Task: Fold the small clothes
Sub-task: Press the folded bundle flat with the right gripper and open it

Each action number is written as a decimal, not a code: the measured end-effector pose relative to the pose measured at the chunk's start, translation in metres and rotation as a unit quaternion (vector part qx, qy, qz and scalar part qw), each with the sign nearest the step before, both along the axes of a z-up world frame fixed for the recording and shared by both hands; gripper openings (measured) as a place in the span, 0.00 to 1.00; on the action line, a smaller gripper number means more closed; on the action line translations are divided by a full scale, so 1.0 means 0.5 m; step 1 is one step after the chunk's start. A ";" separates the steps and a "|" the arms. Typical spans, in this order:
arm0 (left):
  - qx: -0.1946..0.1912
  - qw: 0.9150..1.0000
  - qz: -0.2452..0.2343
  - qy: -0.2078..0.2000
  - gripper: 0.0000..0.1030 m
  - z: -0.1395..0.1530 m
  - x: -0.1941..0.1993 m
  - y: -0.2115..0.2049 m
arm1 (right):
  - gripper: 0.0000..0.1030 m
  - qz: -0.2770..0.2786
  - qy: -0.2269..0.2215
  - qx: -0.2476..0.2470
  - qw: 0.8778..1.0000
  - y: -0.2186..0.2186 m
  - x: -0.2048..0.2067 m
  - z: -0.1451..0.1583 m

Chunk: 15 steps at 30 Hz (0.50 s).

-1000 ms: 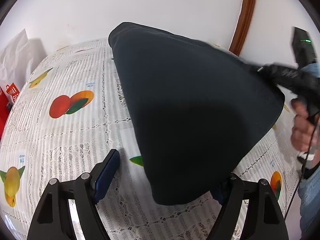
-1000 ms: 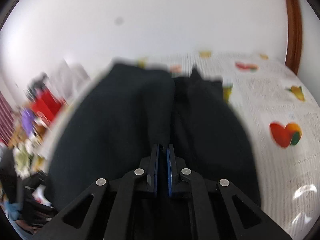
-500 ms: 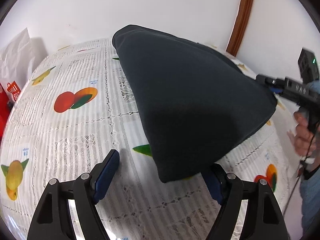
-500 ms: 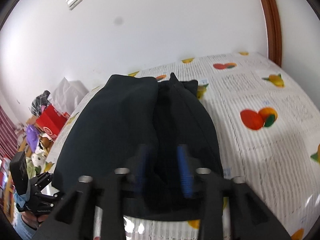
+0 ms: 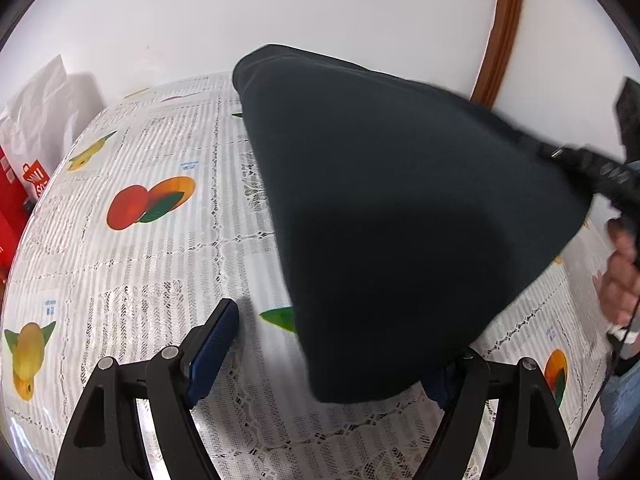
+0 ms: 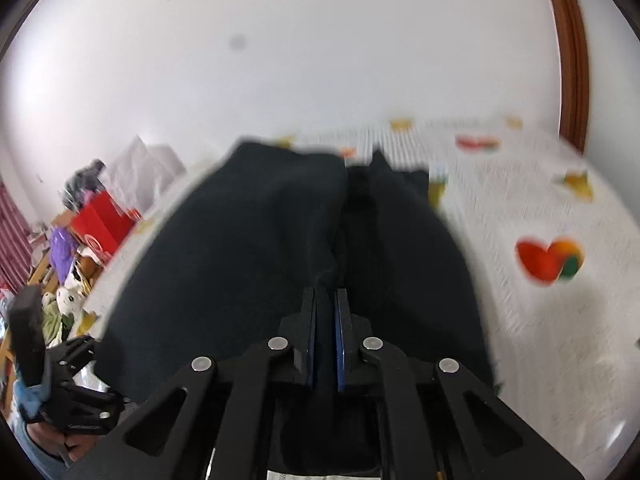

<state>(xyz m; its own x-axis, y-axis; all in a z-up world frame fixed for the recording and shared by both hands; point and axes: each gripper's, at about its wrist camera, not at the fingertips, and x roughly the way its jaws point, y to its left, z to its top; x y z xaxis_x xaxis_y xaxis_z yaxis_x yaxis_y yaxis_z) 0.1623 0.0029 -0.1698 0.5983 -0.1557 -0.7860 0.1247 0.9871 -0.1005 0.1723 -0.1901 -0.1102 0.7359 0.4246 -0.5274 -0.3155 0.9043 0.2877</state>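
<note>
1. Dark garment (image 5: 400, 216): navy-black knit cloth, plain, no print visible; it rises off the tablecloth (image 5: 132, 272) as a taut tent-like sheet, its far end lying toward the table's back edge by the wall, its near corner hanging over the table's front edge

2. Same garment in the right wrist view (image 6: 248, 248): two dark lobes with a deep crease between them, running from the fingers back toward the far edge; picture blurred

3. Right gripper (image 6: 325, 336): blue-padded fingers (image 6: 342, 332) pressed nearly together, pinching a fold of the cloth at the crease

4. Left gripper (image 5: 328, 364): fingers spread wide, left pad (image 5: 212, 352) bare above the tablecloth, the other pad mostly hidden behind the hanging corner; nothing held

5. Tablecloth: white lace pattern with fruit prints, under a glossy cover

6. Change against half a second ago: right fingers, then apart, have closed on the cloth; garment is lifted higher, its corner now hanging lower between the left fingers

7. Red bag (image 5: 16, 196) off the table's left edge
</note>
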 end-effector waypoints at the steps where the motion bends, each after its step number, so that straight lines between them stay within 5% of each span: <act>1: 0.000 1.000 0.002 -0.001 0.78 0.000 -0.001 0.000 | 0.06 -0.003 -0.015 0.015 1.000 -0.017 -0.011 0.014; 5: 0.001 1.000 0.005 0.003 0.78 0.002 -0.005 0.000 | 0.06 -0.064 -0.058 0.020 0.996 -0.084 -0.039 0.041; 11: 0.003 1.000 0.003 0.002 0.78 0.002 -0.009 -0.003 | 0.07 -0.078 0.015 -0.007 0.997 -0.114 -0.008 -0.052; 15: 0.004 1.000 0.003 0.002 0.78 0.003 -0.015 -0.005 | 0.09 -0.087 0.021 -0.014 0.996 -0.120 -0.019 -0.041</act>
<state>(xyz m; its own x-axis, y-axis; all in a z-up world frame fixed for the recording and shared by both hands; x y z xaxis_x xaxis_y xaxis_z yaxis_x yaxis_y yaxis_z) 0.1546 0.0007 -0.1681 0.5958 -0.1455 -0.7899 0.1174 0.9887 -0.0936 0.1628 -0.2499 -0.1308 0.7746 0.2765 -0.5688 -0.1412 0.9523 0.2706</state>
